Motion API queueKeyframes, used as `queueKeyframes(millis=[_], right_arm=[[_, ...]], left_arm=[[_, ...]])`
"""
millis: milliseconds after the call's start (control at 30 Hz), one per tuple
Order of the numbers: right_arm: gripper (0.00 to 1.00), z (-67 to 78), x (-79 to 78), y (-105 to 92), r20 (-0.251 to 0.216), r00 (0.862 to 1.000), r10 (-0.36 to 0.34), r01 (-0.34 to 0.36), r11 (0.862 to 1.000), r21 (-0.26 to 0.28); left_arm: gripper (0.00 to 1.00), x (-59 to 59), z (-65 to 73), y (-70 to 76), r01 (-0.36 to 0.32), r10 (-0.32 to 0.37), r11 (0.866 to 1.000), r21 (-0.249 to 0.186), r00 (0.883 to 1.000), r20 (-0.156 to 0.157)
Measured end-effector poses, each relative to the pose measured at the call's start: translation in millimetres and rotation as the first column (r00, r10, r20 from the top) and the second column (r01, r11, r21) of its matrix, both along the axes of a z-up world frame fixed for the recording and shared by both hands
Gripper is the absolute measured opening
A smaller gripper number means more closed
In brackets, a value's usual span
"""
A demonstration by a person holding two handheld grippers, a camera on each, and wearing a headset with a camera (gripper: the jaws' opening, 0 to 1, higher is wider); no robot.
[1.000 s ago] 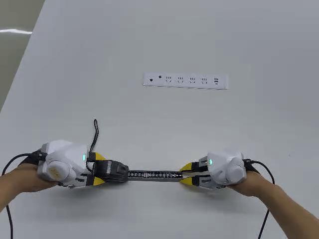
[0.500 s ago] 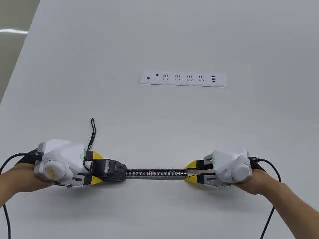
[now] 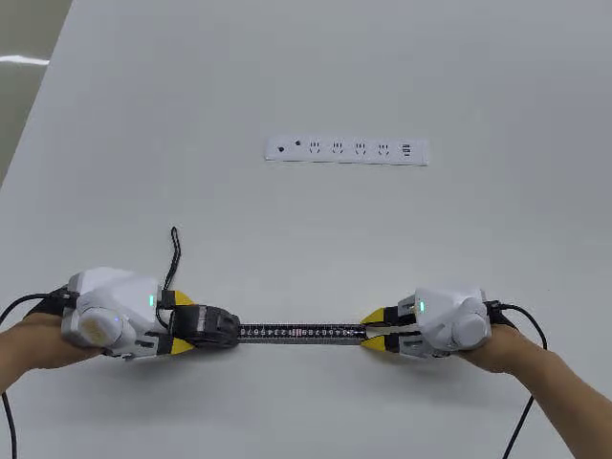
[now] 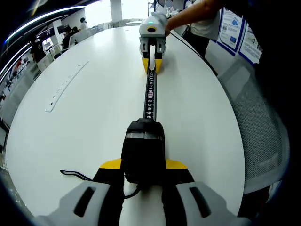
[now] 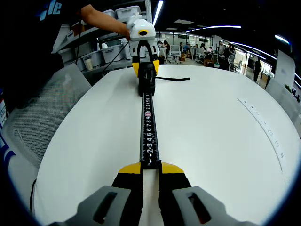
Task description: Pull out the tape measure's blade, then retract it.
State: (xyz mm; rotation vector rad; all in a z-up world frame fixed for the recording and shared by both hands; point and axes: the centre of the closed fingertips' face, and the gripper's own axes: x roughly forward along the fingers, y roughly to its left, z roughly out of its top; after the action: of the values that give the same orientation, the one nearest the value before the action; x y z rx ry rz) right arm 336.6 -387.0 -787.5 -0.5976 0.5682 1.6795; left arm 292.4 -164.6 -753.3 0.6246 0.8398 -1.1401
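A black tape measure case (image 3: 212, 326) lies on the white table, with my left gripper (image 3: 182, 322) shut on it; in the left gripper view the case (image 4: 143, 149) sits between the yellow-tipped jaws of my left gripper (image 4: 143, 165). Its dark blade (image 3: 301, 333) with white numbers runs right to my right gripper (image 3: 374, 329), which is shut on the blade's end. The right gripper view shows the blade (image 5: 148, 133) leading from my right gripper (image 5: 150, 167) to the case (image 5: 146, 76). A black wrist strap (image 3: 175, 255) trails from the case.
A white power strip (image 3: 346, 150) lies flat farther back at mid-table. Cables run from both grippers toward the near edge. The table's left edge (image 3: 33, 105) meets a grey floor. Shelves, chairs and people show beyond the table in the gripper views.
My right gripper has moved right with the blade's end, and more blade shows between the two grippers. The left gripper and case shifted slightly left.
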Motion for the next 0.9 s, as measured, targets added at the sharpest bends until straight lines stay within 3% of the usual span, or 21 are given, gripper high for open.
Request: queueKeyframes(millis=[900], right_arm=[[0.09, 1.2, 4.3, -24.0, 0.011, 1.000, -0.012, 0.012, 1.000, -0.025]], left_arm=[[0.26, -0.7, 5.5, -3.4, -0.006, 0.006, 1.000, 0.000, 1.000, -0.003]])
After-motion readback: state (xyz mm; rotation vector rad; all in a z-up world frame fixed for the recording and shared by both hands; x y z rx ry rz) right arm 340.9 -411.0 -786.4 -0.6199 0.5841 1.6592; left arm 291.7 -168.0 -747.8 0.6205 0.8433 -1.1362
